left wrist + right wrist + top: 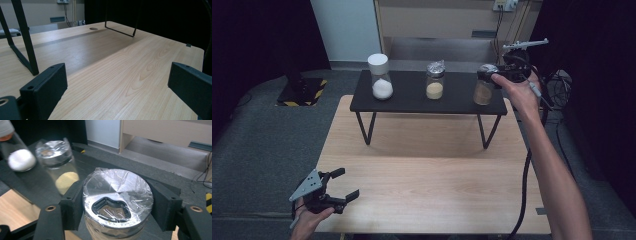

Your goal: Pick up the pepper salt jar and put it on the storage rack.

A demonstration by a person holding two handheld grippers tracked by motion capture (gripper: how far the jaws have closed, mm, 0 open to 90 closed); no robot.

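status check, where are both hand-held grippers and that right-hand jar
Right hand-held gripper shut on brown-filled jar, at its foil-wrapped lid, right end of black shelf. Left hand-held gripper open, idle over table. Yellow-filled jar stands apart; nothing blocking.

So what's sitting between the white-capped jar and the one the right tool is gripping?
One foil-topped jar of pale yellow powder, seen from the high view.

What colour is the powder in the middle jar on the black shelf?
Pale yellow; the middle jar shows it best in the high view.
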